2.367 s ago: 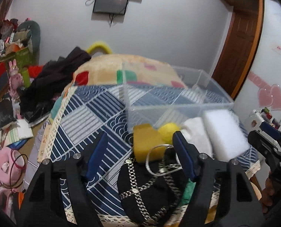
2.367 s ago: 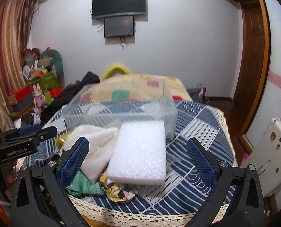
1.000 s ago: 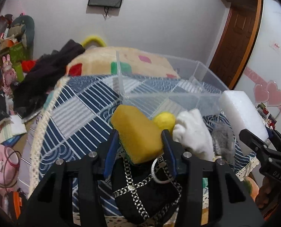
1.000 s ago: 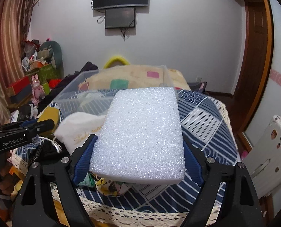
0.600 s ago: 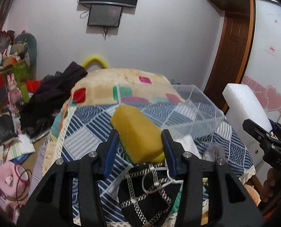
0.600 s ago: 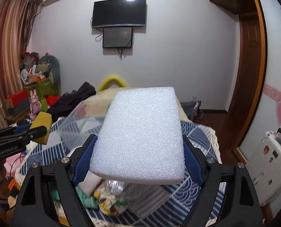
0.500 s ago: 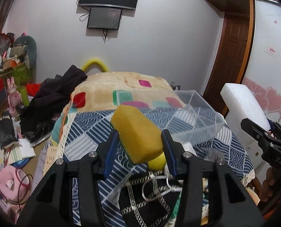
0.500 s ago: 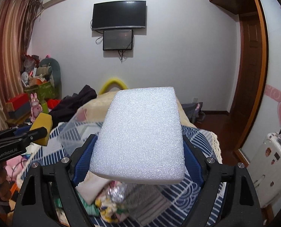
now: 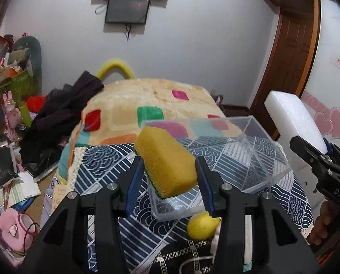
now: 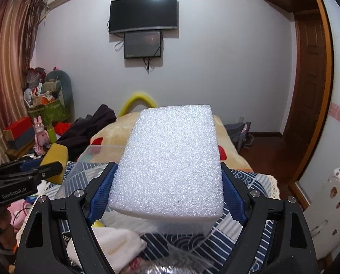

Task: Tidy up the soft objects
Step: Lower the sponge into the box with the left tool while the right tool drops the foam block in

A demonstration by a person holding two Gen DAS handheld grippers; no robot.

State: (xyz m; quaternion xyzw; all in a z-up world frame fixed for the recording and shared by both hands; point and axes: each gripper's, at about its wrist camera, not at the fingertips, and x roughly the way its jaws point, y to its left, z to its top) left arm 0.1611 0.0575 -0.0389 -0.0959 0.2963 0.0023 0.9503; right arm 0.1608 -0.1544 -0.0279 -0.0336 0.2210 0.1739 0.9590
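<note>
My left gripper (image 9: 168,173) is shut on a yellow sponge (image 9: 165,162) with a green underside and holds it above the near left corner of a clear plastic box (image 9: 250,150). My right gripper (image 10: 167,189) is shut on a white foam block (image 10: 170,162) and holds it raised over the table; the block also shows at the right of the left wrist view (image 9: 293,118). The clear box (image 10: 94,153) lies behind and below the foam block. A yellow ball (image 9: 200,227) and a white cloth (image 10: 115,248) lie on the blue patterned tablecloth (image 9: 108,166).
A black bag with a metal chain (image 9: 188,258) lies at the table's near edge. A bed with a patchwork blanket (image 9: 147,100) and dark clothes (image 9: 62,111) stands behind the table. Clutter fills the floor on the left (image 9: 7,182). A wooden door (image 10: 311,86) is at the right.
Both grippers closed on their objects and lifted them off the table. Over the last half second both have tilted and moved slightly forward toward the clear box.
</note>
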